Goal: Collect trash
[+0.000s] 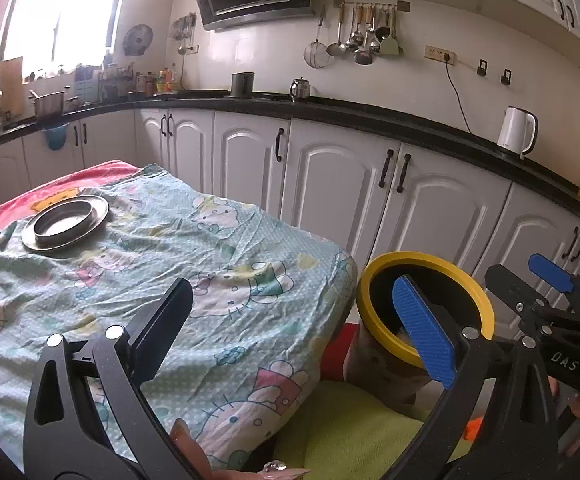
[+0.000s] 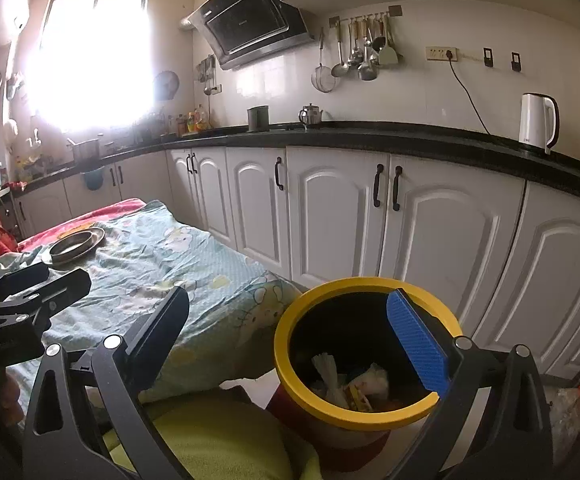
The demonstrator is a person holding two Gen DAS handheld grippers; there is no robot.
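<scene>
Beside table edge [image 2: 250, 292], yellow-rimmed bin [image 2: 366, 416] w/ trash; both tools spread, empty.

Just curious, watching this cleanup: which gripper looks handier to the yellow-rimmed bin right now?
Probably the right gripper: the yellow-rimmed trash bin sits directly below its open fingers. The left gripper, also open and empty, is over the patterned cloth.

We see a bin [image 2: 364, 360] with a yellow rim, a black inside and a red base, holding white and yellow scraps [image 2: 350, 382]. The cloth [image 1: 162, 264] on the table is pale green with cartoon cats in white, pink and yellow (a red blanket [image 1: 56, 188] shows behind it), under a dull grey metal plate [image 1: 65, 222]. Each gripper is black with one blue ribbed pad [image 2: 418, 342], and the cupboards [image 2: 330, 216] are white with black handles under a black counter [image 2: 370, 136].
</scene>
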